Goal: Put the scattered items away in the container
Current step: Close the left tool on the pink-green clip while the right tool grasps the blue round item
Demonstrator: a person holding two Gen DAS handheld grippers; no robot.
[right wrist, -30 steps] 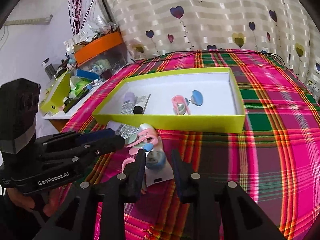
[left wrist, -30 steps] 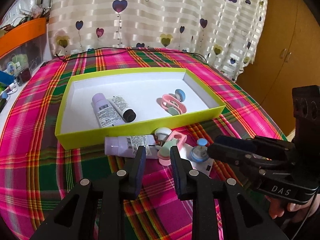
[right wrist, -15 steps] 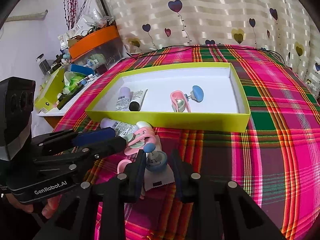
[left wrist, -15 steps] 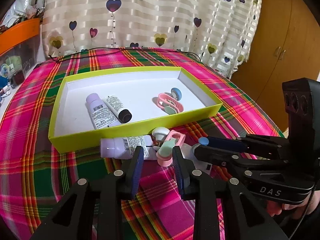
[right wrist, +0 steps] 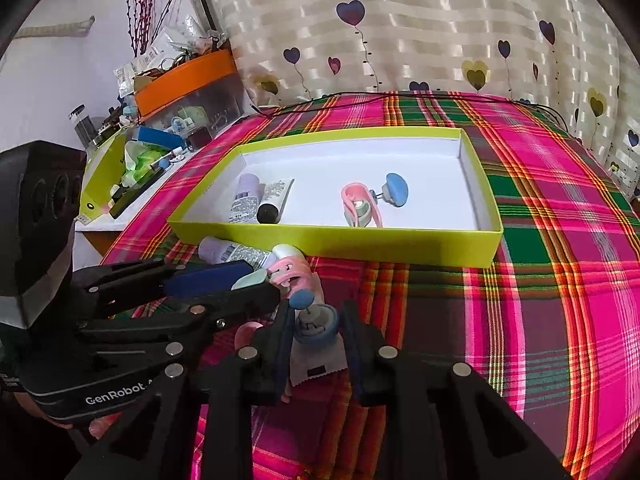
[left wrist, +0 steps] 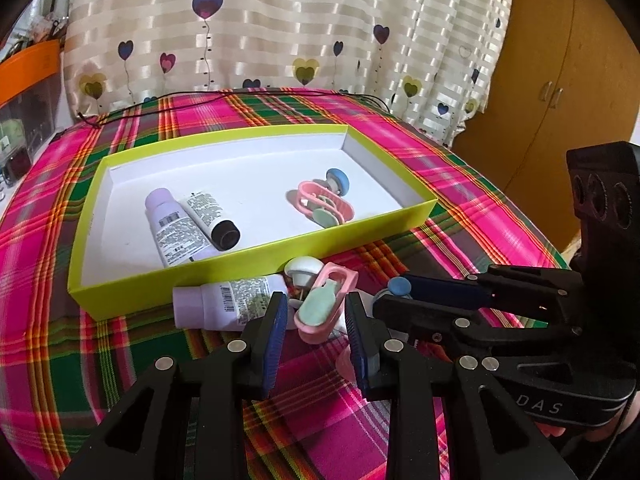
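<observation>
Scattered items (left wrist: 320,304) lay crowded against the near wall of the lime container (left wrist: 256,268), where the left hand-held gripper (left wrist: 316,320) straddled a pink clip unclenched and the right hand-held gripper (right wrist: 316,336) was closing around a blue roller (right wrist: 314,326), with bare tablecloth (right wrist: 540,320) rightward.

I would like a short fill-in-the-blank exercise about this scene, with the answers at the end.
1. The box has a rim coloured ____.
2. Inside the box lie ____ tubes.
3. The lavender tube outside lies on a ____ cloth.
4. The tube next to the lavender one inside has a ____ cap.

Answers: yellow-green; two; plaid; black
</observation>
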